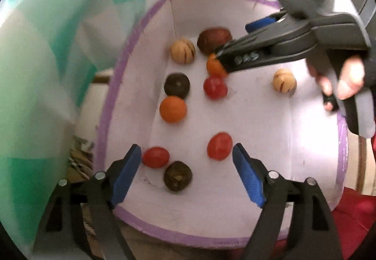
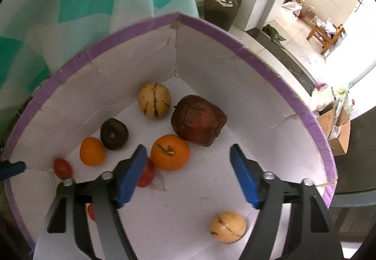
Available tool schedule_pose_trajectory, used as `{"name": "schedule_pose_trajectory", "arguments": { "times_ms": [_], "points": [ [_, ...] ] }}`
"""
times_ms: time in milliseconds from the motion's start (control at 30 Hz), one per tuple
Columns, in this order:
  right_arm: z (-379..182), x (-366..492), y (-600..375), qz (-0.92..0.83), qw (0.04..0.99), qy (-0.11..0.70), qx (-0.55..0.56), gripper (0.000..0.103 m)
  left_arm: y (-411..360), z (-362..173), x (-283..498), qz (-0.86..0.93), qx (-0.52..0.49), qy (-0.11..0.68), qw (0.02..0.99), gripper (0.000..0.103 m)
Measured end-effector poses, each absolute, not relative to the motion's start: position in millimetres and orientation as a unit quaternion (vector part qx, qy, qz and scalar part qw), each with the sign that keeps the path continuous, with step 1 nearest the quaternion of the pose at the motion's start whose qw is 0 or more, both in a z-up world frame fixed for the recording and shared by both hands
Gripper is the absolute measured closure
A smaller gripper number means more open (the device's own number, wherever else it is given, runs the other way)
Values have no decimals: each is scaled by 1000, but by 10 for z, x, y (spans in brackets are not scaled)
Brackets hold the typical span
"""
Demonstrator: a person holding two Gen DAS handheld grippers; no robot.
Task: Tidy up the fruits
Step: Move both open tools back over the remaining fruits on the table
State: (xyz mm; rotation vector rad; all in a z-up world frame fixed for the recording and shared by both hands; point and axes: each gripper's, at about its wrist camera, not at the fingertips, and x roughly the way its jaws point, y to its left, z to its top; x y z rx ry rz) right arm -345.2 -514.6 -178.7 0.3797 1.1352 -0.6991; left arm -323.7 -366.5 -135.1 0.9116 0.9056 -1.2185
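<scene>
A white box with a purple rim holds several loose fruits. My left gripper hangs open over its near end, with a red tomato, a dark round fruit and another tomato lying below, between the pads and untouched. My right gripper is open too, just above an orange with a green stem. Beyond it lie a large dark red fruit and a striped yellow fruit. A second striped fruit rests near the right wall.
A teal and white checked cloth hangs beside the box's left side. On the tiled floor beyond stand a dark bin with a bag, a wooden stool and cardboard boxes. Red fabric lies at the box's near right corner.
</scene>
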Motion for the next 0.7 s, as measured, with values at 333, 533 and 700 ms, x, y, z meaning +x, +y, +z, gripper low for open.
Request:
{"name": "schedule_pose_trajectory", "arguments": {
  "times_ms": [333, 533, 700],
  "points": [
    [-1497, -3521, -5317, -372, 764, 480, 220, 17, -3369, -530, -3396, -561, 367, 239, 702, 7],
    [-825, -3576, -5229, -362, 821, 361, 253, 16, -2749, 128, -2679, -467, 253, 196, 824, 7],
    [-369, -3272, -4792, -303, 871, 317, 223, 16, -1983, 526, -1946, -355, 170, 180, 901, 2]
  ]
}}
